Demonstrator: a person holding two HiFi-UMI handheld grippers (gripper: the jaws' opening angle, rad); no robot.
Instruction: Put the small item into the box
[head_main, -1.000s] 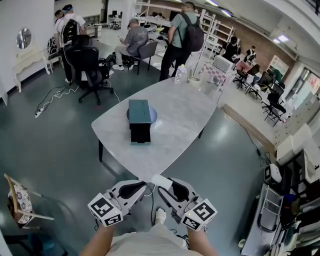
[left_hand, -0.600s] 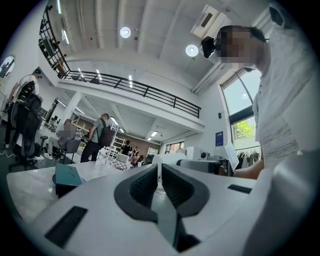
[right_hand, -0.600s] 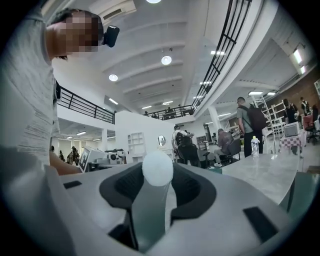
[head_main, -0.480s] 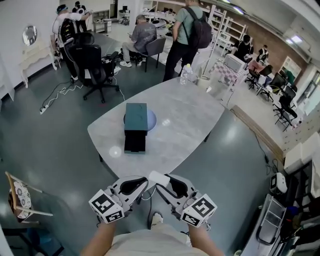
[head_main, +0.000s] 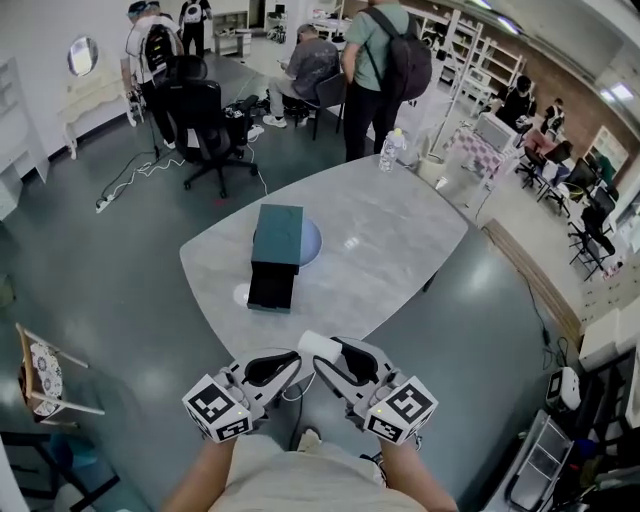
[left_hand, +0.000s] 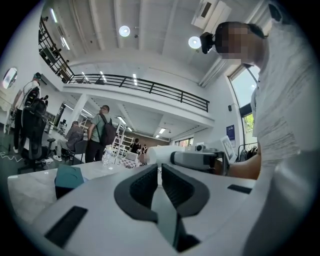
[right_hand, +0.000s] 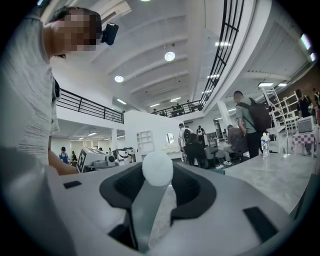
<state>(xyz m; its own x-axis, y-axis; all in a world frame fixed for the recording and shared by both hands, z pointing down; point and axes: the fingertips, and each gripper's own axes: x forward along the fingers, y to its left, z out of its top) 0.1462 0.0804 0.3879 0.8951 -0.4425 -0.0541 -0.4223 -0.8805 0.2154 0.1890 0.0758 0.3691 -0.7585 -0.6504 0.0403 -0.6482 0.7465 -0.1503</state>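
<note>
A dark teal box (head_main: 278, 234) stands on the grey table (head_main: 400, 230), its black drawer (head_main: 272, 285) pulled out toward me. It also shows at the left of the left gripper view as the teal box (left_hand: 67, 176). My right gripper (head_main: 324, 352) is held low before the table's near edge, shut on a small white rounded item (head_main: 318, 346). In the right gripper view the white item (right_hand: 157, 168) fills the gap at that gripper's (right_hand: 157, 175) tips. My left gripper (head_main: 291, 360) sits beside it, jaws together and empty; in its own view the left gripper's (left_hand: 160, 172) pads nearly touch.
A pale round plate (head_main: 308, 240) lies under the box. A water bottle (head_main: 387, 152) stands at the table's far end. People and a black office chair (head_main: 205, 120) are beyond the table. A wooden chair (head_main: 40, 380) stands at my left on the floor.
The table and box have come nearer and sit lower in the head view. Both grippers keep the same pose, the right one still holding the white item.
</note>
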